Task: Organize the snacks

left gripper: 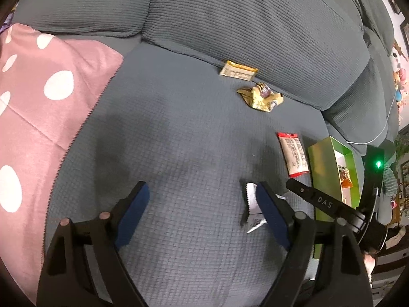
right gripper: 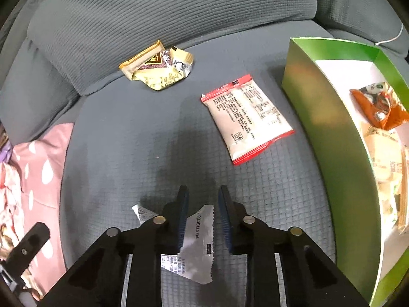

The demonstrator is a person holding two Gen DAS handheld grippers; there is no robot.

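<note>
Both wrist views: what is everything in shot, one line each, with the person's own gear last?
sofa: one, grey-blue, under everything
blanket: one, pink with white dots, seat's left side
flat gold packet: one, against the back cushion
crumpled gold packet: one, just in front of the flat one
red-and-white packet: one, mid-seat, beside the box
green box: one, white inside, seat's right side
orange packet: one, inside the box
pale packets: count unclear, inside the box
silver packet: one, between the right tongs
left tongs: black, blue pads, open, empty
right tongs: black, blue pads, shut on the silver packet
</note>
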